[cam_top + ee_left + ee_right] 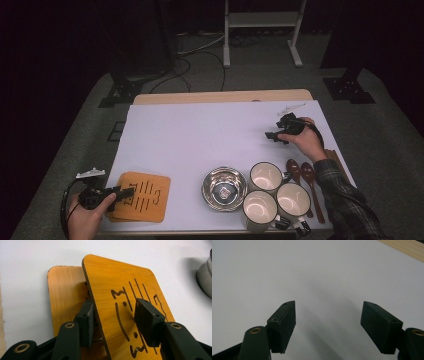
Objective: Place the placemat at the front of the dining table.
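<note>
Two orange wooden mats lie stacked at the near left of the white sheet (200,135). The upper mat (147,195) (117,277) has slots and marks cut through it and is tilted up off the lower mat (114,216) (65,290). My left gripper (126,192) (115,302) is shut on the upper mat's near-left edge, one pad under it and the other pad (147,320) on its top face. My right gripper (272,135) (328,307) hovers open over bare white sheet at the far right, with nothing between its pads.
A steel bowl (224,188) (205,275) sits at the near centre. Three white mugs (266,176) cluster to its right. Two dark wooden spoons (310,177) lie beside them under the right forearm. The table's wooden far edge (225,96) borders the sheet.
</note>
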Motion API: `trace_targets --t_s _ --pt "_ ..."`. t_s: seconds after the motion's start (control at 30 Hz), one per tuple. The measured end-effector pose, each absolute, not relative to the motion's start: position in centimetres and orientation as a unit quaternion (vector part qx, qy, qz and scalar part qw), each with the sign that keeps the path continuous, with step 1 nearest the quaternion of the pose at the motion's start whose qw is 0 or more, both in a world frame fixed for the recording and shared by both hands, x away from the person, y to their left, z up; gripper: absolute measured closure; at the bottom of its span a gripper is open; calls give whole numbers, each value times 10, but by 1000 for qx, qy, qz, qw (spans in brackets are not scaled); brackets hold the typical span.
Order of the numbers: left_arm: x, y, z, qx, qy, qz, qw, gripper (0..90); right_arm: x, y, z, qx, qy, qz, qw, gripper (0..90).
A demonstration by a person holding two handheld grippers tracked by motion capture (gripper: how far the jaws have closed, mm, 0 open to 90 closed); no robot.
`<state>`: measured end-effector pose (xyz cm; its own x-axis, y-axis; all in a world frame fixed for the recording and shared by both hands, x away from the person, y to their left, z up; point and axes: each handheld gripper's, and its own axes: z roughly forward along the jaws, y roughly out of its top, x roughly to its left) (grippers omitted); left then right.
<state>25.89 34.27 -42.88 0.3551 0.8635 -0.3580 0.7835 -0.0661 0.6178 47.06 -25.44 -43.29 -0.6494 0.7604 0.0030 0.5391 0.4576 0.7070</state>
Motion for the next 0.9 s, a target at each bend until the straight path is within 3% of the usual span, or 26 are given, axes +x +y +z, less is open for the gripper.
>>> trace_targets --t_s 0.9 --pt "259 343 -426 729 567 52 380 519 462 -274 -463 396 823 370 171 252"
